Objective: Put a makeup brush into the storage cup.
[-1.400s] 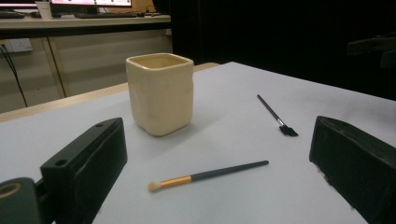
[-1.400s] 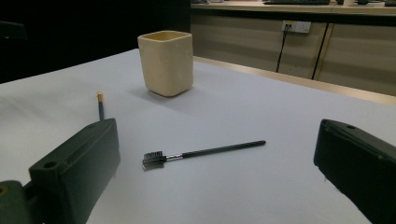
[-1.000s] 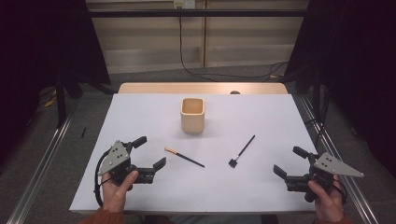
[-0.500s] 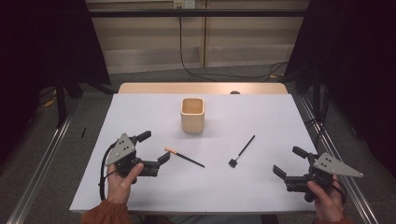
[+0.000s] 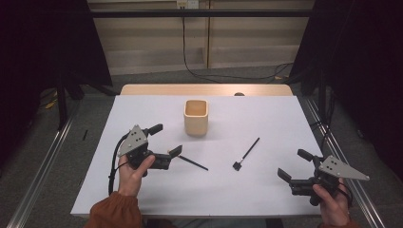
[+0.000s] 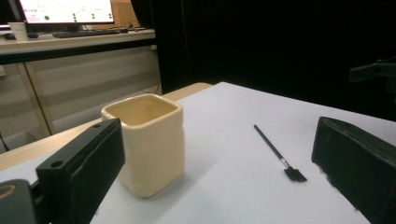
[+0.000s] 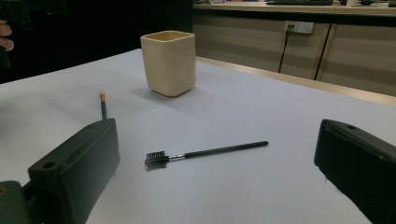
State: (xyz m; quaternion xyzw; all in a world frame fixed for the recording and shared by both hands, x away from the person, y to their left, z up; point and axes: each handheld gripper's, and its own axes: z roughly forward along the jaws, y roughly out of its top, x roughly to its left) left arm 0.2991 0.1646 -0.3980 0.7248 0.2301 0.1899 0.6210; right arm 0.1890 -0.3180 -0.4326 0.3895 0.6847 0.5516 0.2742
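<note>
At left-near of the table, the left gripper [image 5: 165, 141] is hovering with jaws spread wide, right jaw sitting just over the tan-tipped end of a thin black brush [image 5: 189, 162] lying flat on the white sheet. Nothing is being held. Risk, as a judgement: the brush is slim and flat to the surface, so closing from this angle could be pinching the paper or skidding the stick away; a jaw clipping one end could be flicking it toward the cup. Farther out, the cream cup [image 5: 196, 117] is standing upright at centre-far, square with rounded corners, glossy like ceramic, open top, looking empty from here; a swung gripper could be knocking it. Right of centre, a black spoolie-comb brush [image 5: 246, 154] is lying flat, thin rod handle, small toothed head, well apart from both grippers. At right-near, the right gripper [image 5: 296, 166] is sitting wide open too, empty, pointing toward the comb brush.
</note>
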